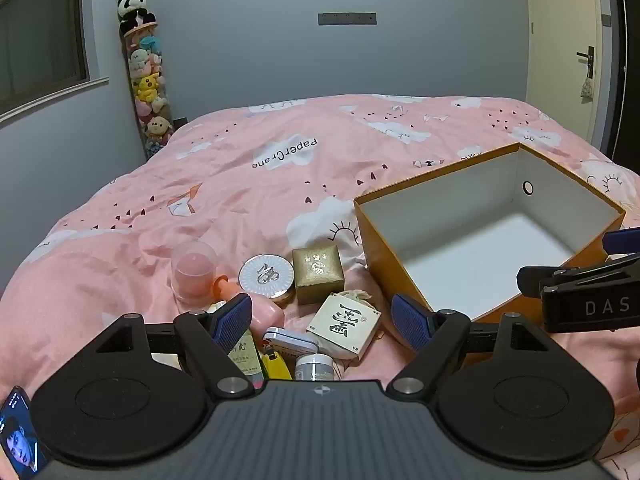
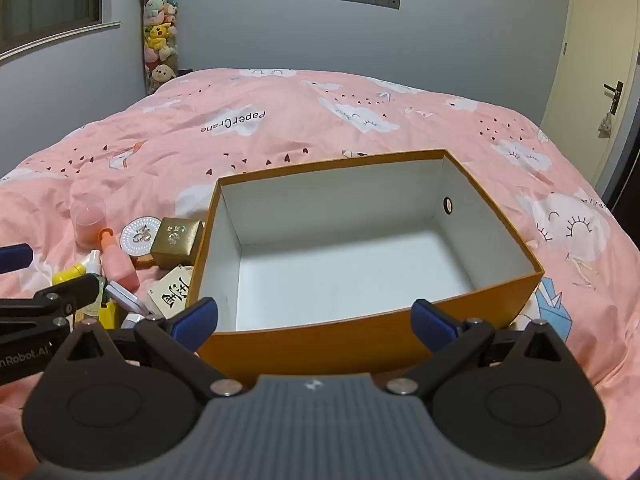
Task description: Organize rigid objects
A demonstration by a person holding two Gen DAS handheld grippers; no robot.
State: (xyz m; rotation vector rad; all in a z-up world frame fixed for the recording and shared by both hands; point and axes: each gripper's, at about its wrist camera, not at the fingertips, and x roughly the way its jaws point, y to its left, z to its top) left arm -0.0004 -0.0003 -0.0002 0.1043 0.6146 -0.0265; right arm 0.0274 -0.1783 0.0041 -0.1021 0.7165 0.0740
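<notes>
Left tongs (image 1: 322, 322), wide open and empty, hover directly above the clutter of small items (image 1: 316, 304) on the bed; right tongs (image 2: 314, 320), open and empty, face the orange box (image 2: 360, 332) to the clutter's right.

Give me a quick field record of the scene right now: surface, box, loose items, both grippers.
surface: pink bedspread
box: orange box, open top, nothing seen inside
items: heap on the bedspread left of the box, none in it
heap includes: gold box, round compact, cream tag, pink bottle, clear dome, tin, grey jar
left gripper: open, over the heap, holding nothing
right gripper: open, at the box's near wall, holding nothing
</notes>
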